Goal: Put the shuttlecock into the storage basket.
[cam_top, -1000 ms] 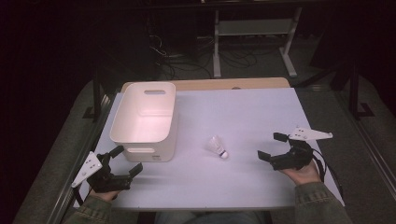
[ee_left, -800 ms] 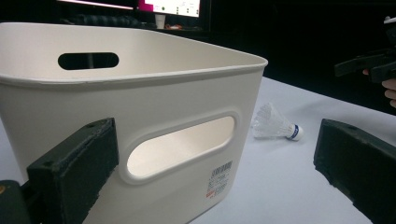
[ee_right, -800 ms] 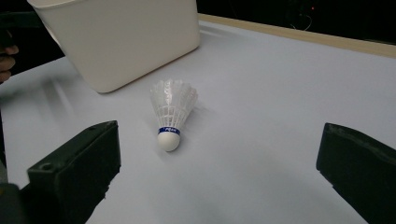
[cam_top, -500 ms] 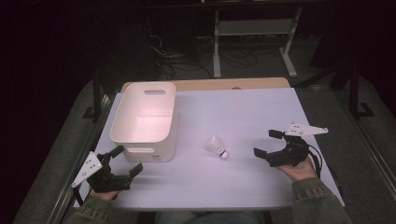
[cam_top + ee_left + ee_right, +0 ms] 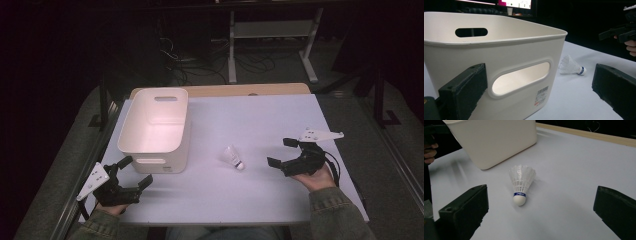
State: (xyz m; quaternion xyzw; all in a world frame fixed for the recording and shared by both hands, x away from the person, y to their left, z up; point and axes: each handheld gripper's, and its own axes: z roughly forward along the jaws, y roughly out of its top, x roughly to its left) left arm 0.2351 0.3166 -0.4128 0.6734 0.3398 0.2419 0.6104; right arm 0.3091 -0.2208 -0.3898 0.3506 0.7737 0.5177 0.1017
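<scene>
A white shuttlecock (image 5: 233, 157) (image 5: 520, 183) (image 5: 572, 67) lies on its side on the white table (image 5: 260, 115), its cork pointing toward the right gripper. My right gripper (image 5: 281, 153) (image 5: 541, 212) is open, a short way right of the shuttlecock, jaws facing it with nothing between them. A white plastic bin (image 5: 156, 127) (image 5: 499, 50) (image 5: 494, 140) with handle slots stands at the left, empty inside. My left gripper (image 5: 134, 171) (image 5: 536, 97) is open at the table's front left corner, just in front of the bin's near wall.
A wooden strip (image 5: 225, 90) runs along the table's far edge. Beyond it, dark floor with cables and a metal stand (image 5: 270, 30). The table's middle and right offer free surface around the shuttlecock.
My right gripper has moved left, closer to the shuttlecock. The left gripper, bin and shuttlecock have stayed put.
</scene>
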